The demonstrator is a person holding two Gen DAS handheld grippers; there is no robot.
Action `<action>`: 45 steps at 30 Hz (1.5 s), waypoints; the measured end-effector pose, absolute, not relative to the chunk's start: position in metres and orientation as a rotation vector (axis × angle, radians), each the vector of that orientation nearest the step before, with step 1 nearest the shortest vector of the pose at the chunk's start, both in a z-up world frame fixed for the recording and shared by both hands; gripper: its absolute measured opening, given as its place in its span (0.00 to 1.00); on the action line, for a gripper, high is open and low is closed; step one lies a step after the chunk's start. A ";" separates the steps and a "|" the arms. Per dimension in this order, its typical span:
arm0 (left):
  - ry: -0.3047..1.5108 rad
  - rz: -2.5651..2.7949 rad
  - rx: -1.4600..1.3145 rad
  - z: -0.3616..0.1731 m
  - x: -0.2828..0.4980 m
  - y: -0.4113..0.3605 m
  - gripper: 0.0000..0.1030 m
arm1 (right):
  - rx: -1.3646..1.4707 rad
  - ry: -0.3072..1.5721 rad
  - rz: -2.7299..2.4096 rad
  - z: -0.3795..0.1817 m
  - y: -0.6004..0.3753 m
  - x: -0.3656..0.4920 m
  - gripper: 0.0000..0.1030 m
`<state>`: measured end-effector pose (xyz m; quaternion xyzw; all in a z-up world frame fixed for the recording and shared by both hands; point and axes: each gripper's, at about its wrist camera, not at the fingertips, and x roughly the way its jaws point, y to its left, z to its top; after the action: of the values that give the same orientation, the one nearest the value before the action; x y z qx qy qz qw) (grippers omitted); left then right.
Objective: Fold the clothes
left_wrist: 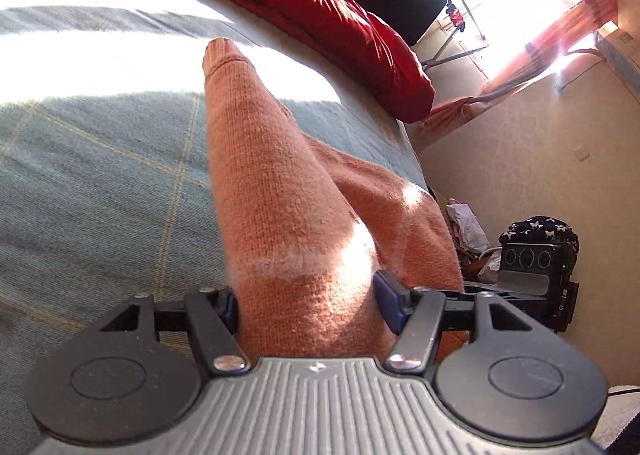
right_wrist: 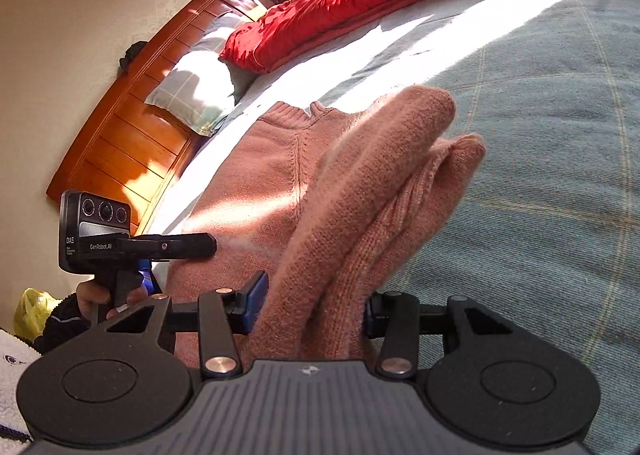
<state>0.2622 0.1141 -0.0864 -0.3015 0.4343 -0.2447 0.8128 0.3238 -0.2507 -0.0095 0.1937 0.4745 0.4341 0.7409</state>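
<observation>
On the sunlit blue-grey bedspread (left_wrist: 100, 175), both the left gripper (left_wrist: 306, 303) and right gripper (right_wrist: 312, 303) clamp a fuzzy salmon-pink knit sweater (right_wrist: 256, 159).

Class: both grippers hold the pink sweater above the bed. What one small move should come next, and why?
Probably carry both sleeves inward across the sweater body. The left gripper and right gripper each pinch a knit sleeve lifted off the blue bedspread, while the body lies flat by the collar, ready to receive a fold.

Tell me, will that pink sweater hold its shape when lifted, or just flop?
Probably flop: the sweater bunches into soft folds between the right gripper. It likely grips well, since the knit looks fuzzy. A sleeve held by the left gripper drapes limply.
</observation>
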 end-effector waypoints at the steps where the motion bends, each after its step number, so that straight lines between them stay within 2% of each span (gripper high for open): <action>1: 0.919 -0.511 -0.642 -0.085 0.261 0.124 0.60 | 0.420 1.041 0.963 -0.008 -0.240 0.326 0.49; 16: 0.827 -0.402 -0.633 -0.077 0.253 0.301 0.60 | 0.396 1.001 1.043 0.000 -0.053 0.335 0.50; 31: 0.740 -0.293 -0.601 -0.085 0.259 0.474 0.60 | 0.371 0.962 1.103 -0.016 0.148 0.344 0.50; 39: 0.736 -0.240 -0.623 -0.106 0.267 0.523 0.60 | 0.358 0.990 1.121 -0.030 0.211 0.350 0.51; 45: 0.773 -0.237 -0.627 -0.130 0.276 0.536 0.60 | 0.363 1.019 1.091 -0.052 0.224 0.349 0.52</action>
<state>0.2762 0.5363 -0.1301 -0.3000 0.3700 -0.1132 0.8720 0.3494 0.2244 -0.0524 0.1640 0.4609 0.4933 0.7193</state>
